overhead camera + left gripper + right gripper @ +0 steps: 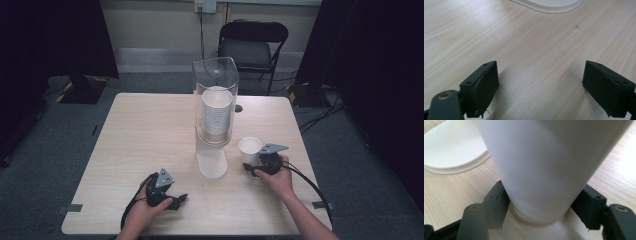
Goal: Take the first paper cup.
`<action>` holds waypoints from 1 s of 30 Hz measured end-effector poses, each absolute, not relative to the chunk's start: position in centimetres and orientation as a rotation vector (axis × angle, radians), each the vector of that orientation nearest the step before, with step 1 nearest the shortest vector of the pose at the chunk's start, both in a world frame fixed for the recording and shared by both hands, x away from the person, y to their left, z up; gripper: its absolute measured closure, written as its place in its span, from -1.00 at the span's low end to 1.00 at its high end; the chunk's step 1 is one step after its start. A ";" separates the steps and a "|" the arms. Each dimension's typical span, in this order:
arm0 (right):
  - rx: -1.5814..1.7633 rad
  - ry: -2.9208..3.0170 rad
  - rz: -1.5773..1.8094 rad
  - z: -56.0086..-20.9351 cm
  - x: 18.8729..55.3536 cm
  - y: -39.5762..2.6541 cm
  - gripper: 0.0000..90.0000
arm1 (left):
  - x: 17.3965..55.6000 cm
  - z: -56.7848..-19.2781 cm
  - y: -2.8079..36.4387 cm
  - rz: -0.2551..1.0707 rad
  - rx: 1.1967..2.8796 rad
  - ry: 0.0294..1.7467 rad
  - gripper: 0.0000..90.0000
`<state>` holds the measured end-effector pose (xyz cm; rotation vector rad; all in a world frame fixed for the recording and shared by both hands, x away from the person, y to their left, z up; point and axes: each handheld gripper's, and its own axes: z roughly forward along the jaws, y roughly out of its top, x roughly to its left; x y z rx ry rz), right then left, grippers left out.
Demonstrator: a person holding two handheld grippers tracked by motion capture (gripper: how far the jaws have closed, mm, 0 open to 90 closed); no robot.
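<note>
The white paper cup [249, 149] stands upright on the counter [150, 135], just right of the clear dispenser tower [216, 100] with its stack of cups [217, 115] and near the tower's white base tongue [212, 164]; the right gripper [541, 206] has it low on the wall, close to the foot; its fingers [496, 200] sit narrow against both sides of the cup, touching it, though whether they press hard I cannot tell. The risk, as I judge it, is the thin wall: too tight a squeeze could dent or crease it; too loose, and a lift from so low a hold could let the tall cup tip or slide out, or knock into the tower. The left gripper [541, 85] rests low over bare counter; its fingers [482, 85] stand wide apart, holding nothing.
</note>
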<state>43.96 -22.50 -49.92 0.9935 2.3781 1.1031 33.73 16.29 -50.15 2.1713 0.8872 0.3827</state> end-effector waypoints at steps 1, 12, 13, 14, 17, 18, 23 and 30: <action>1.001 2.370 1.103 -49.9 43.9 -22.6 -0.36 | 33.7 -50.1 16.3 0.382 2.171 0.887 -0.71; 1.066 2.329 1.085 -49.8 42.4 -25.1 -0.65 | 33.7 -50.1 16.3 0.382 2.174 0.887 -0.71; 1.073 2.327 1.089 -49.8 42.1 -25.6 -0.65 | 33.7 -50.1 16.3 0.382 2.173 0.886 -0.71; 1.075 2.325 1.085 -49.7 41.8 -26.0 -0.66 | 33.7 -50.1 16.3 0.383 2.174 0.886 -0.71; 1.081 2.326 1.086 -49.5 40.7 -27.1 -0.68 | 33.7 -50.2 16.3 0.382 2.166 0.891 -0.71; 1.075 2.327 1.077 -49.4 40.4 -27.4 -0.69 | 33.7 -50.2 16.3 0.382 2.168 0.890 -0.71; 1.048 2.383 1.022 -49.8 37.9 -27.5 -0.69 | 33.7 -50.1 16.3 0.383 2.176 0.885 -0.71; 1.058 2.378 1.037 -50.0 36.5 -27.6 -0.70 | 33.7 -50.1 16.3 0.383 2.173 0.888 -0.71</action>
